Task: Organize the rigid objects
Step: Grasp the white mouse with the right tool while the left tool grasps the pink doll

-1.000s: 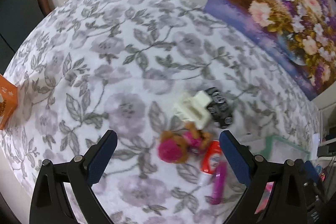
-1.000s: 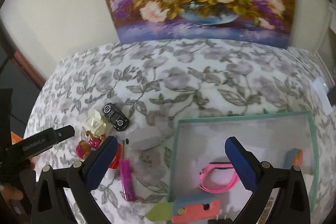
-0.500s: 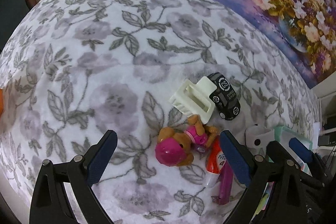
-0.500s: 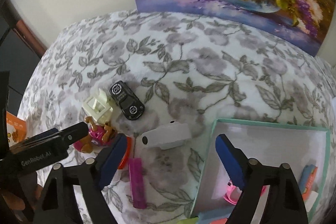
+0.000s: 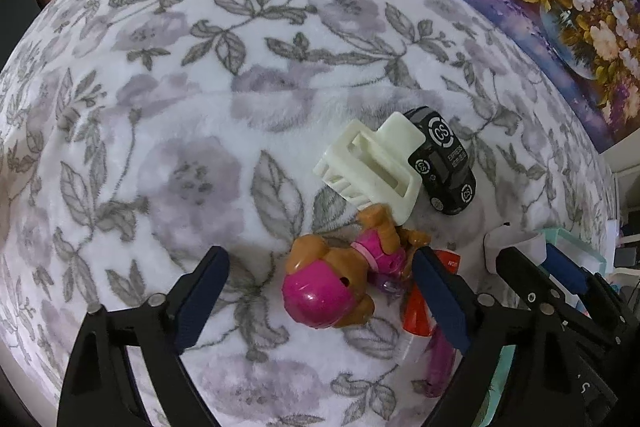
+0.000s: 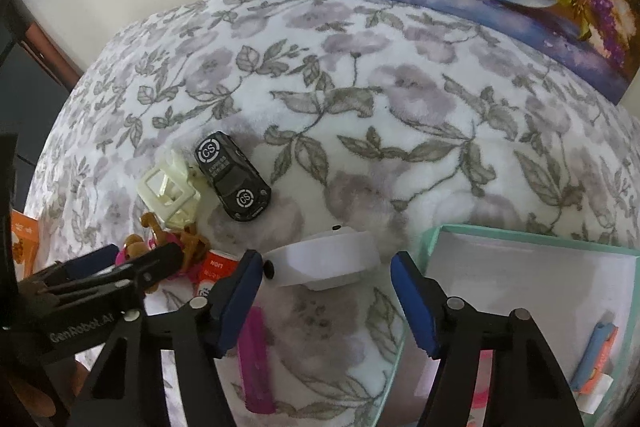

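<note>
Two hand-held grippers are lowered over a cluster of small objects on a floral grey-and-white fleece blanket (image 6: 360, 75), closer to it than a second ago. The right hand-held gripper (image 6: 326, 301) is seen with its blue pads (image 6: 236, 301) drawn in from a wider spread, its jaws having just been closing; a white rounded plastic device (image 6: 324, 263) lies just beyond the fingertips and is not yet pressed by either pad. The left hand-held gripper (image 5: 320, 301) is held apart, only slightly narrowed, with a pink-helmeted brown toy puppy figure (image 5: 340, 283) framed between its pads (image 5: 204, 295) but untouched. Just far of the puppy a cream plastic hair claw clip (image 5: 368, 167) rests against a black toy car (image 5: 444, 167); a red-and-white tube (image 6: 208, 271) and a magenta plastic stick (image 6: 258, 359) lie near the puppy. At right a mint-rimmed white box (image 6: 532, 235) already holds a few items. The change is judged to mean two pickups are being set up at once, the white device likeliest first, with the box close by as the destination
</note>
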`<state>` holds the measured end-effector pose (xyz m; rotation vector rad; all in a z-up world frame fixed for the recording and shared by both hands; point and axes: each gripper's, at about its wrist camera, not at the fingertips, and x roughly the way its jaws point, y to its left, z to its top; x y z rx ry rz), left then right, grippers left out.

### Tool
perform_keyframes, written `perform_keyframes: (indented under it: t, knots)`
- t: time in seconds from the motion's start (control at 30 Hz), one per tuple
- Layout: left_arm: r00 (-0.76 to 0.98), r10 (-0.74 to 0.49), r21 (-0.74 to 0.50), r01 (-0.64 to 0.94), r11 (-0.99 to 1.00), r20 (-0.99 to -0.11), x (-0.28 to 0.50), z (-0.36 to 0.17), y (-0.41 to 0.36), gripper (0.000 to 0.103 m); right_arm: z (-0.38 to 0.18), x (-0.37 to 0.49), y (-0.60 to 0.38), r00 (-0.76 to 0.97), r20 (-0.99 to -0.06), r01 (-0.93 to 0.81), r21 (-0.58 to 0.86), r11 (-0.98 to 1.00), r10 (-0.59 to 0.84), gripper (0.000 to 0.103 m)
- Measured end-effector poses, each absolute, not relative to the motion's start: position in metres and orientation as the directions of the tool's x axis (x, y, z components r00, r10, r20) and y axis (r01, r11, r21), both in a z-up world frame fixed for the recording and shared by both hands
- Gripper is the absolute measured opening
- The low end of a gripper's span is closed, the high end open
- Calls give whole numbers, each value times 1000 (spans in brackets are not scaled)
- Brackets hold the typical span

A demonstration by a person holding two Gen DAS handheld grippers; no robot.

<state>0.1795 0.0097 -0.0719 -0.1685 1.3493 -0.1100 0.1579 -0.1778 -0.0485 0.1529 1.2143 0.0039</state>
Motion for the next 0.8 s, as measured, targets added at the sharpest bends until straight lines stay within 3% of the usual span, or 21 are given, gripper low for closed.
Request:
perform_keyframes:
  t: [0.1, 0.33, 0.5, 0.6, 0.8]
  knots:
    - [220, -180, -190, -21, 982, -959, 182, -73, 9, 90, -50, 159, -178, 351, -931, 81, 136, 987, 99, 66]
    - [218, -232, -239, -7, 971, -948, 181, -74, 2, 72, -51, 163, -174, 352, -931, 80, 132, 988, 96, 65]
    - [207, -247, -250, 11, 968, -947, 177, -74, -2, 69, -51, 162, -176, 352, -930, 85, 142, 986, 103, 65]
    - [205, -272, -274, 23, 962, -940, 176, -73, -6, 59, -51, 161, -175, 352, -930, 83, 139, 987, 101, 65]
    - [206, -276, -276, 30, 961, -939, 177, -74, -13, 57, -51, 158, -176, 355, -929, 89, 146, 985, 106, 64]
